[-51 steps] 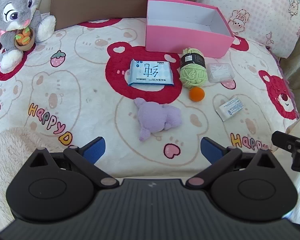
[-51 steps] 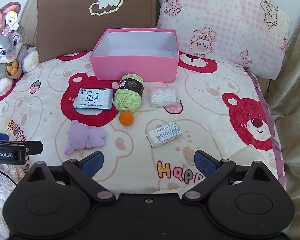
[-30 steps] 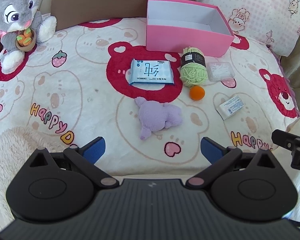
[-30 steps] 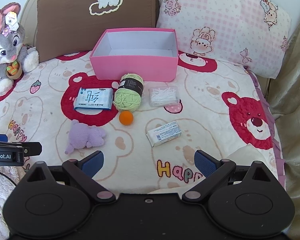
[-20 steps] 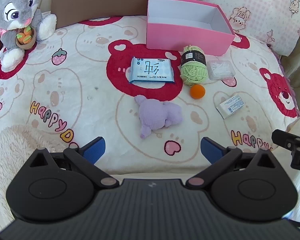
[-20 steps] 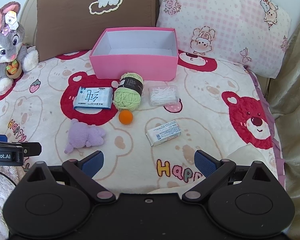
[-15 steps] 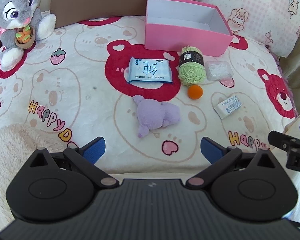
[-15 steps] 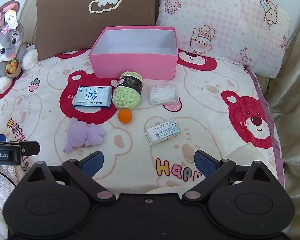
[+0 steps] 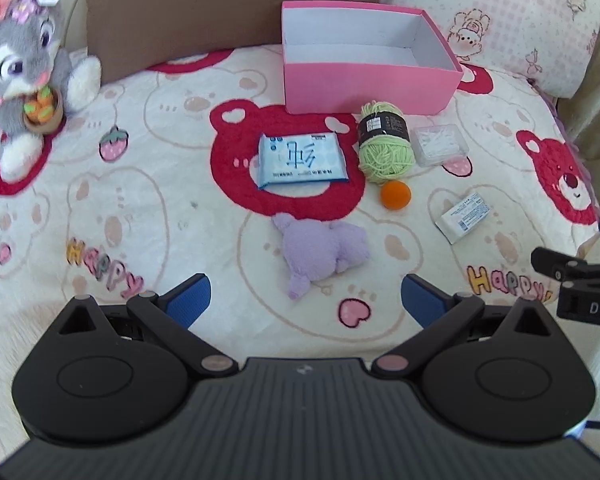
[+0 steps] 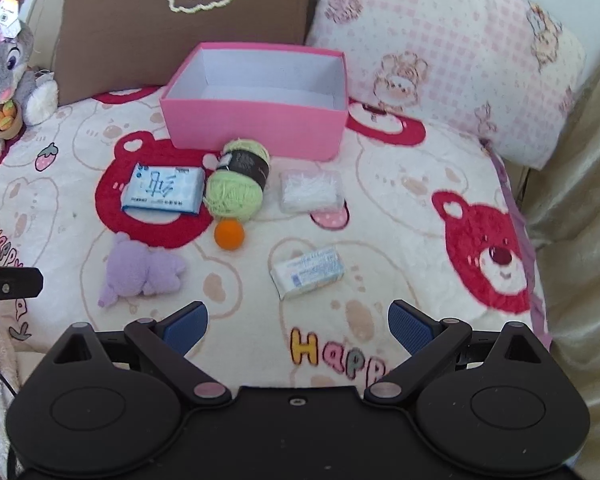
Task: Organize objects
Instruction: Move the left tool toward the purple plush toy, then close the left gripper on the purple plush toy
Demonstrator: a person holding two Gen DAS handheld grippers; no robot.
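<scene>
An empty pink box stands at the back of the bed. In front of it lie a blue tissue pack, a green yarn ball, a clear plastic case, an orange ball, a white wrapped packet and a purple plush. My left gripper is open and empty, just short of the purple plush. My right gripper is open and empty, just short of the white packet.
A grey bunny plush sits at the back left. A brown cushion and a pink checked pillow lean behind the box. The bed's right edge meets a beige curtain.
Both grippers have moved forward toward the objects, which look larger now. Both stay open and empty. No object has moved.
</scene>
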